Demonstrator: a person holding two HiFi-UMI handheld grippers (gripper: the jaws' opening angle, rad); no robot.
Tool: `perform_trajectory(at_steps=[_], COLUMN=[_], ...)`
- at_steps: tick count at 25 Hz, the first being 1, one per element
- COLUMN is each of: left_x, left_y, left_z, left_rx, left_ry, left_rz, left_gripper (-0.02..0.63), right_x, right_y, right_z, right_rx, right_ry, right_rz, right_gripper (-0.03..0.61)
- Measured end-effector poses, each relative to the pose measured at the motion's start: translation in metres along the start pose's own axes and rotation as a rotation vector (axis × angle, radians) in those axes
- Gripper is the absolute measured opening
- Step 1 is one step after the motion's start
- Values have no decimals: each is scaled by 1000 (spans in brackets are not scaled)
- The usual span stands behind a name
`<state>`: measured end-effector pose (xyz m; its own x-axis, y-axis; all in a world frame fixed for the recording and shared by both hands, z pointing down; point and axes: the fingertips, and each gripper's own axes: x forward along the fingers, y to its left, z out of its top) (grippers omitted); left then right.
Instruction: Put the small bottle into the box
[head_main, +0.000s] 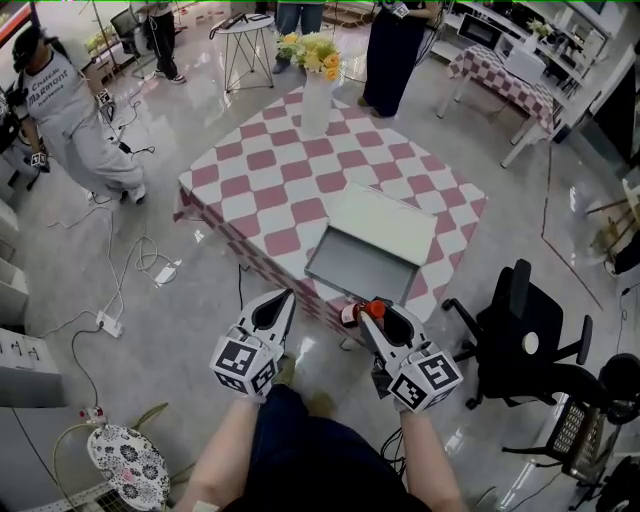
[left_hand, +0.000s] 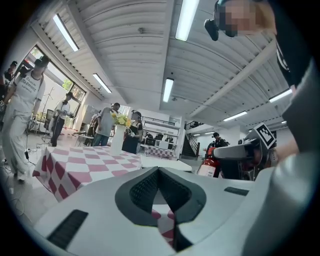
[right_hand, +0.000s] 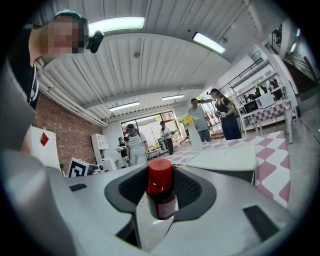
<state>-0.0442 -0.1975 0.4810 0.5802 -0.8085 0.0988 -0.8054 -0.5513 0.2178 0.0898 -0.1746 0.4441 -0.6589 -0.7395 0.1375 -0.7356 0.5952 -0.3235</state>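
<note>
The small dark bottle (right_hand: 160, 196) with a red cap stands upright between the jaws of my right gripper (right_hand: 160, 175), which is shut on it. In the head view the right gripper (head_main: 372, 312) holds the bottle (head_main: 352, 315) just off the table's near corner, a little short of the open grey box (head_main: 345, 268). The box's white lid (head_main: 385, 222) lies folded back behind it. My left gripper (head_main: 285, 297) hovers to the left of the right one, below the table edge, with its jaws together and nothing in them. In the left gripper view the left gripper (left_hand: 159, 172) points at the table, and the bottle (left_hand: 207, 166) shows at the right.
The table (head_main: 270, 170) has a pink and white checkered cloth, with a white vase of yellow flowers (head_main: 315, 90) at its far corner. A black office chair (head_main: 525, 335) stands at the right. People (head_main: 75, 115) stand around, and cables (head_main: 120, 290) lie on the floor at the left.
</note>
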Motion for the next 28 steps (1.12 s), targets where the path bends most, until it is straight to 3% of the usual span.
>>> perform_trajectory(at_steps=[28], left_x=[82], left_y=[69], left_z=[-1], left_rx=[-3], left_ry=[54], left_rz=[-122], left_gripper=[0], right_x=[102], right_y=[-48], right_z=[11], right_rx=[2], right_ry=[33], right_rz=[-112], right_gripper=[150])
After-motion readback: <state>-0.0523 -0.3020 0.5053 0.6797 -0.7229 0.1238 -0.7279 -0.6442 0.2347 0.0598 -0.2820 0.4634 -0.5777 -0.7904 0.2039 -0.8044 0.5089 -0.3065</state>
